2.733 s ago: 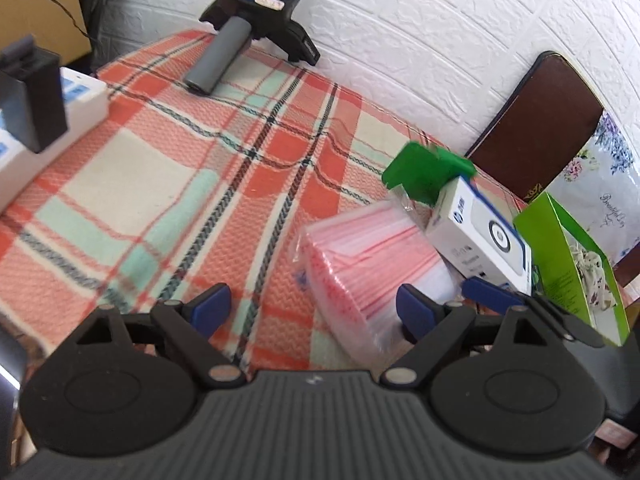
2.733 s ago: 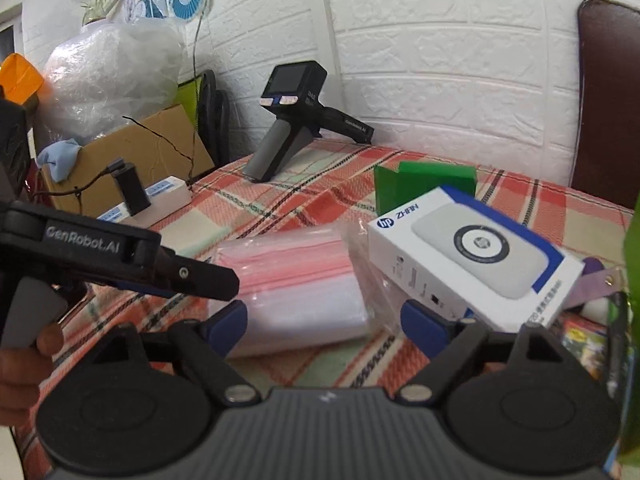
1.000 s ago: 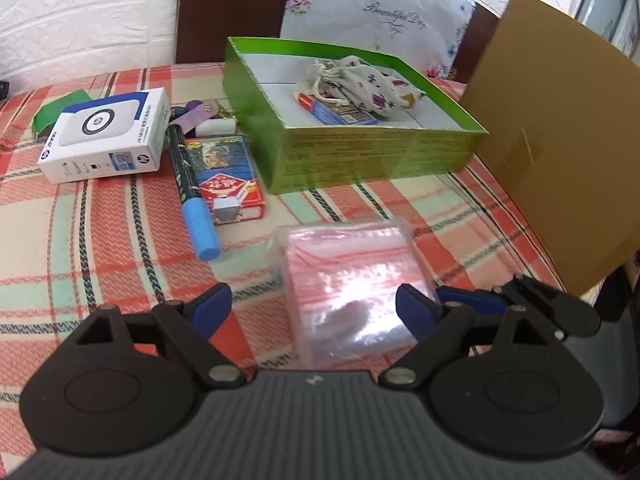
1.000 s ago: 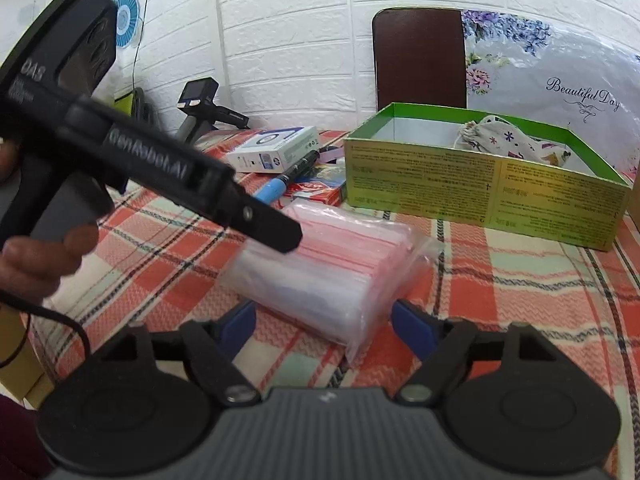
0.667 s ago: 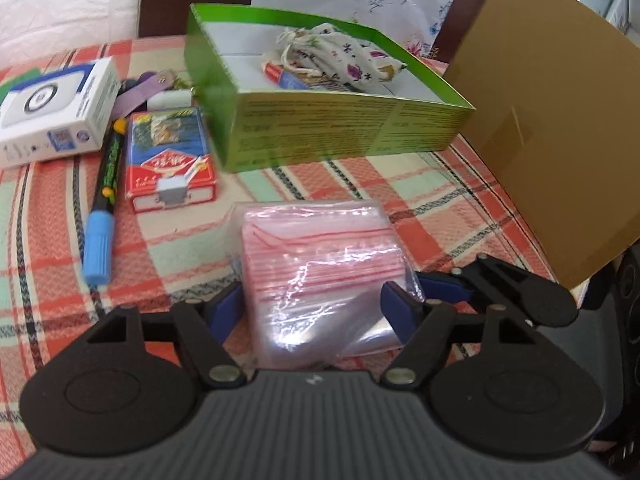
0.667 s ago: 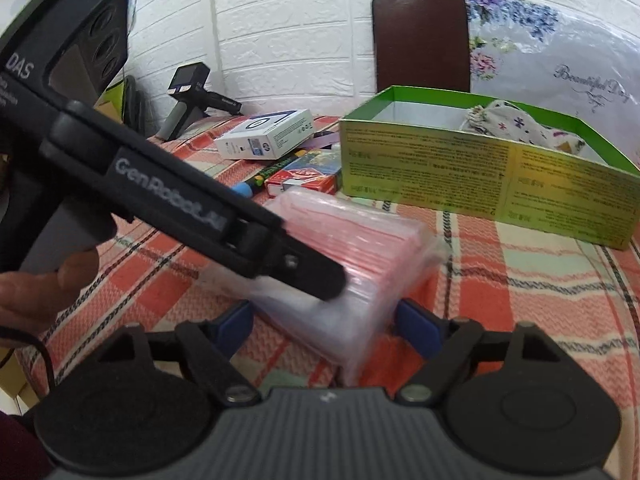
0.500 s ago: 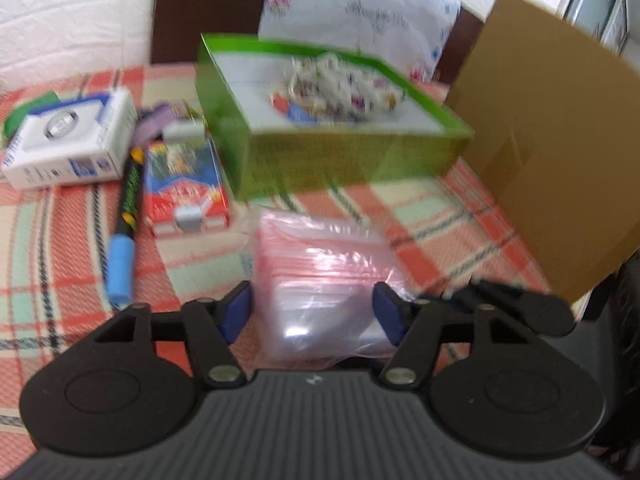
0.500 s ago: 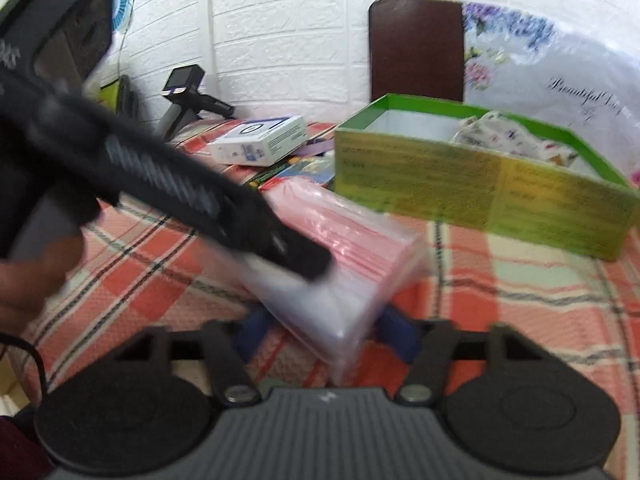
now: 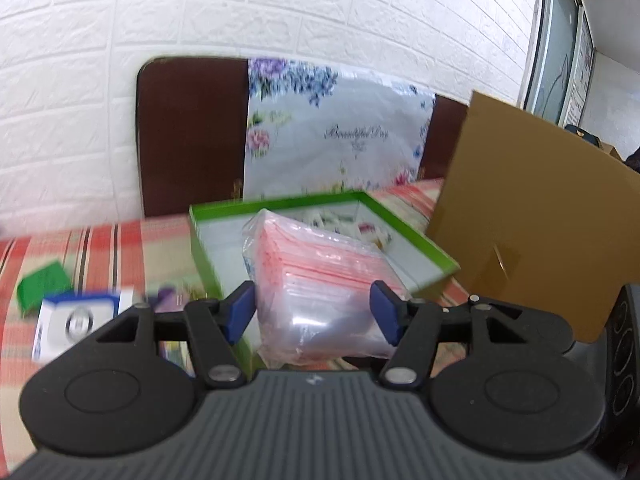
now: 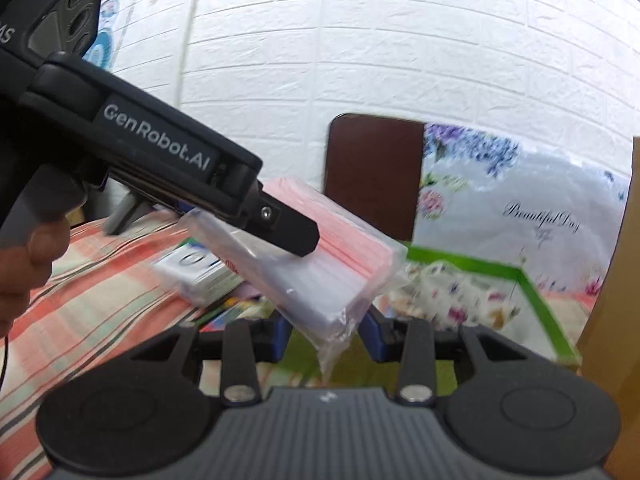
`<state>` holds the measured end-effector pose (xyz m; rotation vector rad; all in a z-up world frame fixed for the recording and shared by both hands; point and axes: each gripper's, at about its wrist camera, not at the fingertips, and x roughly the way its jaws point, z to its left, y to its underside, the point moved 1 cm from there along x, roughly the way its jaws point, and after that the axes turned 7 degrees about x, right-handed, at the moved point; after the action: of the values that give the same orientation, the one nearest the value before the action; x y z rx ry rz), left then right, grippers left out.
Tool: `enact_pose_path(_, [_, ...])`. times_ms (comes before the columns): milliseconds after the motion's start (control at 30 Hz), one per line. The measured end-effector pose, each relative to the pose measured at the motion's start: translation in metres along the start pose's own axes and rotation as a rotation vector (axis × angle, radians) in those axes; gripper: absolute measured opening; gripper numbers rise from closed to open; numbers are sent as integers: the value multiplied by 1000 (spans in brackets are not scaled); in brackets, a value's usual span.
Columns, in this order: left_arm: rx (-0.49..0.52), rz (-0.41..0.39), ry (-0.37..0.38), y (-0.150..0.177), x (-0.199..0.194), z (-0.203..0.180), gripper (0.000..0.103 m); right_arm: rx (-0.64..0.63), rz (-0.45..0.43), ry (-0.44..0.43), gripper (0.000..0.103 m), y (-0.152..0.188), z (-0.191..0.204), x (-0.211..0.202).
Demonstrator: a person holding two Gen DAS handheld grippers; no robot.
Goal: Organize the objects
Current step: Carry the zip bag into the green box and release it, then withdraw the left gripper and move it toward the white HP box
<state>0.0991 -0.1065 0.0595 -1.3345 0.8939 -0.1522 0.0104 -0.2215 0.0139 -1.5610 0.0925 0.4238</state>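
1. Gripping the pack of plastic bags [image 9: 320,280], the left gripper [image 9: 316,312] has both blue pads pressed against the pack's sides and carries it in the air, clear of the table.
2. The pack hangs over the near left part of the green box [image 9: 400,220], tilted, not yet inside it.
3. The right gripper [image 10: 326,336] sits just under the pack's lower corner; its jaws are narrowed, but whether they pinch the plastic I cannot tell.
4. Already in the box: a flowered cloth pouch [image 10: 452,292], by the far side.
5. Left out on the checked tablecloth [image 9: 112,248], towards the left edge: a white and blue carton [image 9: 76,316], a green card [image 9: 44,288] and some small blurred items beside the box.
6. My judgement: the task is at an early to middle stage, and next comes lowering and releasing the pack.
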Motion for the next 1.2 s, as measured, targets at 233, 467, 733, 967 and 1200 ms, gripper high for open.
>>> enact_pose_path(233, [-2,-2,-14,-24,48,18,64,-11,35,35,36,-27,-25,60])
enact_pose_path(467, [58,75,-169,-29,108,26,70,39,149,119,55,-33,-47,129])
enact_pose_path(733, [32,192,-268,-16,120,27,71,204,101,117,57,-17,-63,106])
enact_pose_path(967, [14,226,-309,-8,105,18,72,362,95,120,57,-6,-88,73])
enact_pose_path(1200, [25,226,-323,1,81,1,73,397,95,127,58,1,-90,44])
